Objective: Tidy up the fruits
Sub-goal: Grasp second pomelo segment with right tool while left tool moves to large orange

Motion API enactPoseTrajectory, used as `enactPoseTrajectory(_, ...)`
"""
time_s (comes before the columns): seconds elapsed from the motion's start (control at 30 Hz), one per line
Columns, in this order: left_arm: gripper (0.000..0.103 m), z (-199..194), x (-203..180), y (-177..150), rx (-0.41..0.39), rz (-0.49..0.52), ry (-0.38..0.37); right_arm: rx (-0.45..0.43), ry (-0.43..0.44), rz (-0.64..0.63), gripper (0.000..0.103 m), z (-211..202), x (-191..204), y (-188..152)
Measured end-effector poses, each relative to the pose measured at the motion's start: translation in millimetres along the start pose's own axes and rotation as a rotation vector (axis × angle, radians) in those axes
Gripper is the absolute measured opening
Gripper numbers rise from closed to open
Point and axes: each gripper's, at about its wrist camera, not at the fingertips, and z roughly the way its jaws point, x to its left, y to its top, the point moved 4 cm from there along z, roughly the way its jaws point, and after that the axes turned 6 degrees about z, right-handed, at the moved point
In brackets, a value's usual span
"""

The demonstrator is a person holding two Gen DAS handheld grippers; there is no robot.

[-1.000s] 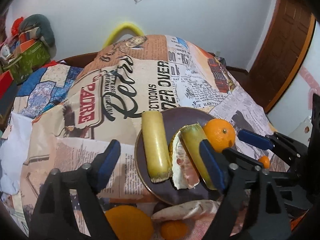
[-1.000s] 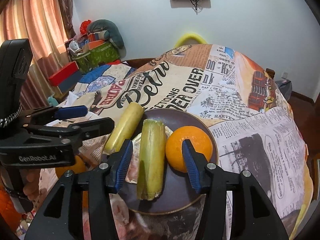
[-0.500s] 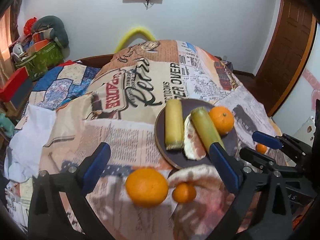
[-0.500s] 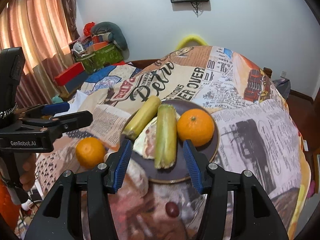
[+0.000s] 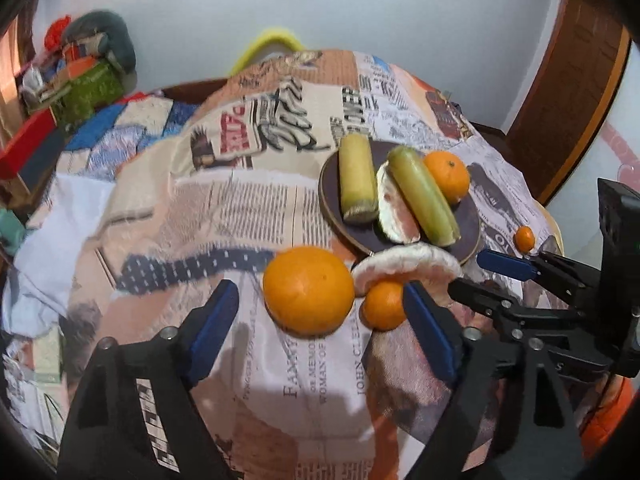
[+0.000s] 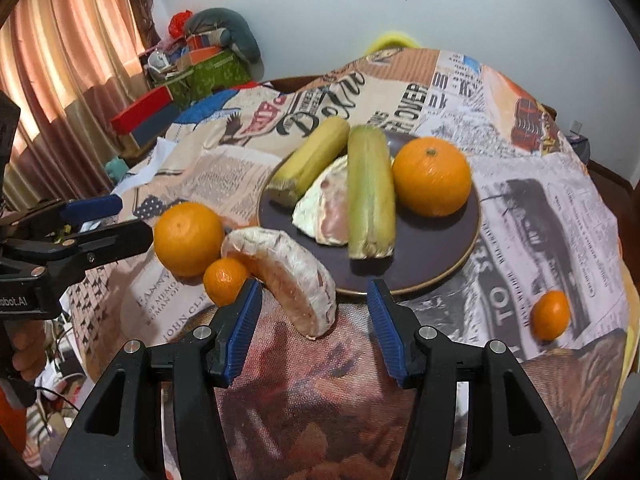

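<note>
A dark plate (image 6: 420,268) (image 5: 468,236) holds two yellow-green sugarcane pieces (image 6: 370,192), a pomelo wedge (image 6: 326,208) and an orange (image 6: 432,176). In front of the plate on the cloth lie a big orange (image 5: 308,290) (image 6: 188,238), a small mandarin (image 5: 382,304) (image 6: 225,280) and a peeled pomelo segment (image 6: 288,276) (image 5: 404,260). Another small mandarin (image 6: 550,314) (image 5: 524,238) lies to the right. My left gripper (image 5: 320,324) is open, just short of the big orange. My right gripper (image 6: 314,326) is open, with the pomelo segment's near end between its tips.
The table is covered with a newspaper-print cloth (image 5: 260,200) that falls away at the edges. Boxes and clutter (image 6: 192,68) stand at the back left by a curtain. A wooden door (image 5: 576,80) is at the right.
Both grippers have pulled back and up from the plate, so the loose fruit in front of it came into view. Both stayed open and empty.
</note>
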Motion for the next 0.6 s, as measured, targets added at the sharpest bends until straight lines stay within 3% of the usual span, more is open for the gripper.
enactPoseTrajectory(0.07, 0.073, 7.3, 2.8, -4.3, 0.017, -0.011, -0.003, 0.009, 0.009, 0.009, 0.051, 5.3, -1.6, 0.0)
enactPoseTrajectory(0.27, 0.073, 28.0, 10.5, -9.3, 0.042, -0.039, -0.022, 0.030, 0.035, 0.003, 0.050, 14.8, 1.5, 0.4)
enactPoseTrajectory(0.43, 0.073, 37.1, 9.0, -4.3, 0.041, -0.025, -0.016, 0.032, 0.041, -0.010, 0.033, 18.5, 5.0, 1.0)
enactPoseTrajectory(0.6, 0.071, 46.0, 9.6, -4.5, 0.058, -0.023, -0.030, 0.034, 0.058, -0.002, 0.026, 15.4, 2.6, -1.8)
